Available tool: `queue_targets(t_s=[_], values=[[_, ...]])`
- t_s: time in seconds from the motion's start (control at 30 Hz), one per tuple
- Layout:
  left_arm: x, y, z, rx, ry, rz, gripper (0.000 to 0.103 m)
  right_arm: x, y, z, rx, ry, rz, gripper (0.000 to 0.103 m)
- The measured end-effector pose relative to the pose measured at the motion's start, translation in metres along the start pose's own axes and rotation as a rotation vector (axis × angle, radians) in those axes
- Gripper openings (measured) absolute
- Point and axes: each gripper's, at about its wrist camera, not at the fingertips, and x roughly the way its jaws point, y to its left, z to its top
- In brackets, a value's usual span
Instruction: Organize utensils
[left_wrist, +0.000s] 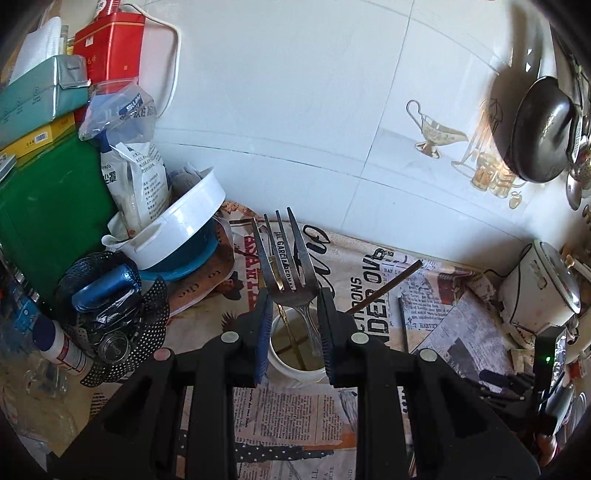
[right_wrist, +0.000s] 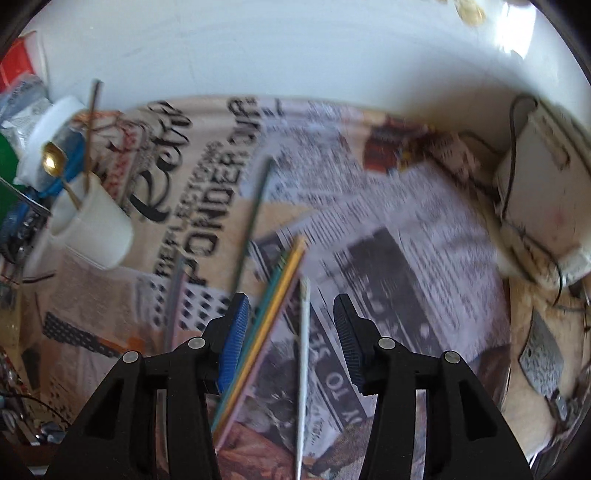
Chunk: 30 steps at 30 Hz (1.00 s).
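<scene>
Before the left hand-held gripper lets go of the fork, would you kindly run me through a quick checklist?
1. Fork sits between the left hand-held gripper fingers: ok.
2. Handle already inside the white cup: ok.
3. Cup upright on the newspaper cover: ok.
4. Room in the cup beside the gold utensil: ok.
5. Right hand-held gripper open over the chopsticks: ok.
6. Grip firmness on the fork: cannot tell.
</scene>
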Motion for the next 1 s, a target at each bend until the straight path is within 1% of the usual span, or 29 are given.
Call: queue_targets(t_s=[0.17,0.27,0.47,0.53,0.63,0.8,0.9,0.97,1.0], values=[[0.013,-0.006,-0.002,0.024,0.029,-0.004,0.023,0.019,-0.015,-0.021,0.039,0.084,-0.03,0.044],[0.018,-0.009,-0.004,0.033,0.043,-0.007,0.023,0.03,-0.019,-0.031,0.055,0.128,-0.027,0.044],[0.024,-0.009,-0.003,0.034,0.058,-0.013,0.023,0.046,-0.017,-0.037,0.078,0.171,-0.003,0.044],[0.025,-0.007,-0.002,0.029,0.058,-0.013,0.023,0.051,-0.017,-0.038,0.082,0.183,-0.011,0.043],[0.026,-0.003,-0.001,0.023,0.058,-0.011,0.023,0.058,-0.018,-0.037,0.084,0.195,-0.014,0.037],[0.026,0.001,-0.001,0.014,0.055,-0.01,0.023,0.061,-0.015,-0.034,0.058,0.175,-0.032,0.033],[0.026,0.003,-0.001,0.005,0.051,-0.011,0.023,0.061,-0.013,-0.033,0.051,0.155,-0.03,0.027],[0.025,0.003,-0.001,0.001,0.048,-0.012,0.023,0.062,-0.006,-0.031,0.039,0.146,-0.026,0.015],[0.025,0.003,-0.001,0.0,0.047,-0.013,0.023,0.062,-0.002,-0.03,0.028,0.138,-0.029,0.012]])
